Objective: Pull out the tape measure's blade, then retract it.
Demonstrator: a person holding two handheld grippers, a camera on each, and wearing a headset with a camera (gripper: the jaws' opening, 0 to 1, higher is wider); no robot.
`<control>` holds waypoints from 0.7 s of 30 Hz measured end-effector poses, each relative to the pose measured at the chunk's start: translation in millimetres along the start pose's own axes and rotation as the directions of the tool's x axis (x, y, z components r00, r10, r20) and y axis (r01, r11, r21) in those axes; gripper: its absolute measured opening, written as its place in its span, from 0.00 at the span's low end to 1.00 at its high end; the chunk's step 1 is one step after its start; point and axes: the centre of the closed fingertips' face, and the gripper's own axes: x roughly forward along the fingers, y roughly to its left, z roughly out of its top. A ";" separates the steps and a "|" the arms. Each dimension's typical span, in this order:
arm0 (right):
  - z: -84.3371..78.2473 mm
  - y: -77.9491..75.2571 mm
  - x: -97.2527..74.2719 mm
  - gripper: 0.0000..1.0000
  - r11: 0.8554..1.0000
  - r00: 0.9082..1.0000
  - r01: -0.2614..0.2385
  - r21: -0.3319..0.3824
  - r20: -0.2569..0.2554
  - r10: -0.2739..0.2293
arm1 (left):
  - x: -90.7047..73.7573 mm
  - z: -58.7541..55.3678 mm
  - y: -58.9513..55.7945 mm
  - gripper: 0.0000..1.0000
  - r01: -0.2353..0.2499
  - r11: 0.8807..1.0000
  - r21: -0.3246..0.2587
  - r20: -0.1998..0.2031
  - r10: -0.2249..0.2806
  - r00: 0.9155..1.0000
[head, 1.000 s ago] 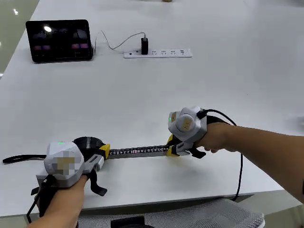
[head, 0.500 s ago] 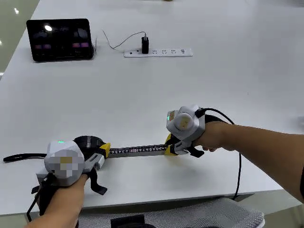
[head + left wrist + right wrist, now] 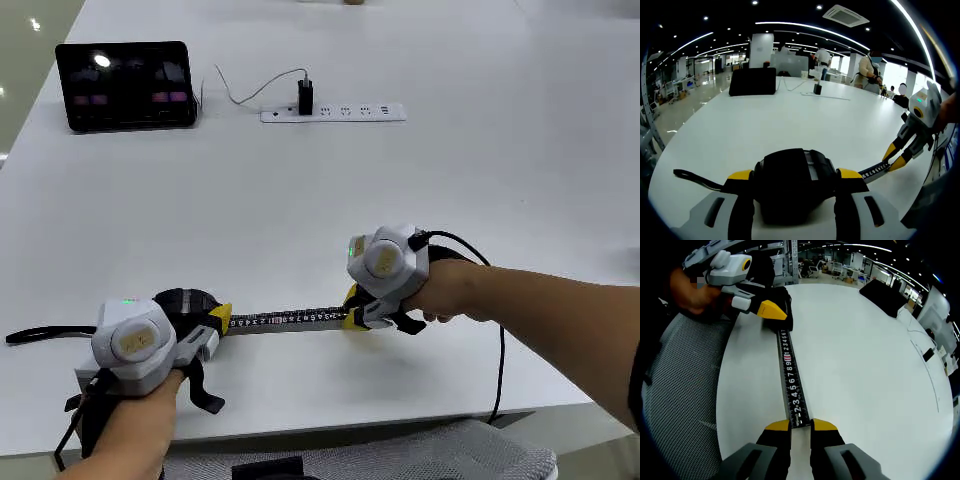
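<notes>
The tape measure's black case [image 3: 186,302] lies on the white table near its front edge, and my left gripper [image 3: 204,322] is shut on it. In the left gripper view the case [image 3: 794,186] sits between the yellow-tipped fingers [image 3: 740,175]. The blade [image 3: 286,319] runs out to the right, flat on the table. My right gripper [image 3: 350,312] is shut on its end. Seen from the right gripper view, the numbered blade [image 3: 790,372] leads from my right gripper [image 3: 800,426] to the left gripper [image 3: 771,310]. The right gripper [image 3: 899,153] also shows in the left gripper view.
A black tablet [image 3: 125,85] stands at the far left. A white power strip [image 3: 333,112] with a black plug [image 3: 304,97] lies at the back. A black strap [image 3: 40,333] trails left of the case. A mesh chair [image 3: 450,452] sits below the table's front edge.
My right gripper has moved a little to the left with the blade's end, so the drawn-out blade is slightly shorter. The left gripper and the case have stayed put.
</notes>
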 end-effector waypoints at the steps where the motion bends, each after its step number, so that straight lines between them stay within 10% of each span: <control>1: 0.1 -0.2 -0.2 0.11 1.000 1.000 -0.001 0.000 0.001 0.001 | -0.1 -0.3 -0.2 0.60 0.000 1.000 -0.001 -0.001 0.000 1.000; 21: 8.6 1.4 3.4 0.11 0.999 1.000 -0.003 -0.033 0.008 0.004 | 0.3 -1.0 -0.9 0.60 0.000 1.000 -0.003 -0.004 0.000 1.000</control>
